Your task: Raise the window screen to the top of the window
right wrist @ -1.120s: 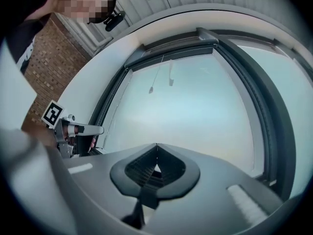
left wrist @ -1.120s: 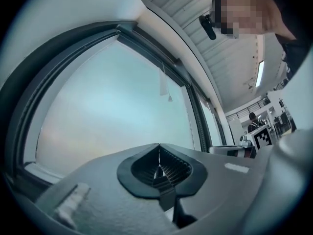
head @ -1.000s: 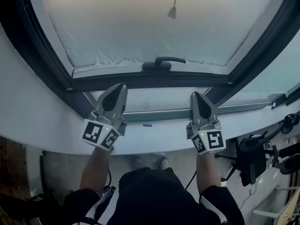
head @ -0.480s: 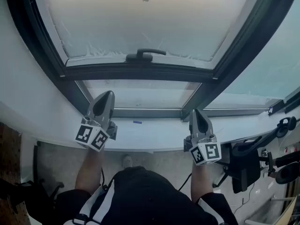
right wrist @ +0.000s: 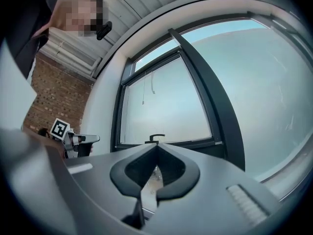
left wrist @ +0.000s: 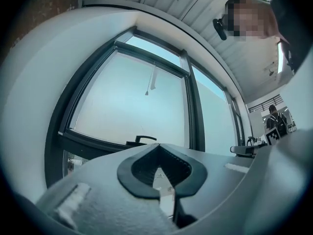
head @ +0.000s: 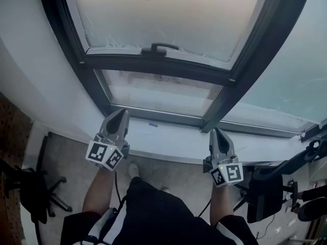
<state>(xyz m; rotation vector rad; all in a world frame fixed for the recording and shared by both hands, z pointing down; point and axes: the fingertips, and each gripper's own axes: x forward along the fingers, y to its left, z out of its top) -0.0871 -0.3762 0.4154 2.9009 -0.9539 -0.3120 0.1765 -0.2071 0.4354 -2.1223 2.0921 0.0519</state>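
Window screen (head: 168, 14) partly raised, handle (head: 159, 48) on its bottom bar.
Left claw (head: 121, 113) and right claw (head: 217, 132) both closed, empty, by the sill (head: 171, 143).

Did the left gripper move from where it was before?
Yes. The left gripper has drawn back off the windowsill, which it overlapped earlier.

A white sill (head: 173, 146) runs slantwise along the foot of the dark window frame (head: 153, 115), from 9 o'clock towards 3 o'clock in the head view. One small blue mark or scrap (head: 153, 125) lies on it near its far edge, at about 11 o'clock from the sill's middle; what it is cannot be told. Below the sill is a grey floor (head: 69, 160). On it a dark swivel chair (head: 36, 190) stands at 8 o'clock, another dark chair (head: 265, 198) at 4 o'clock, and the person's light shoe (head: 134, 168) rests near the middle.
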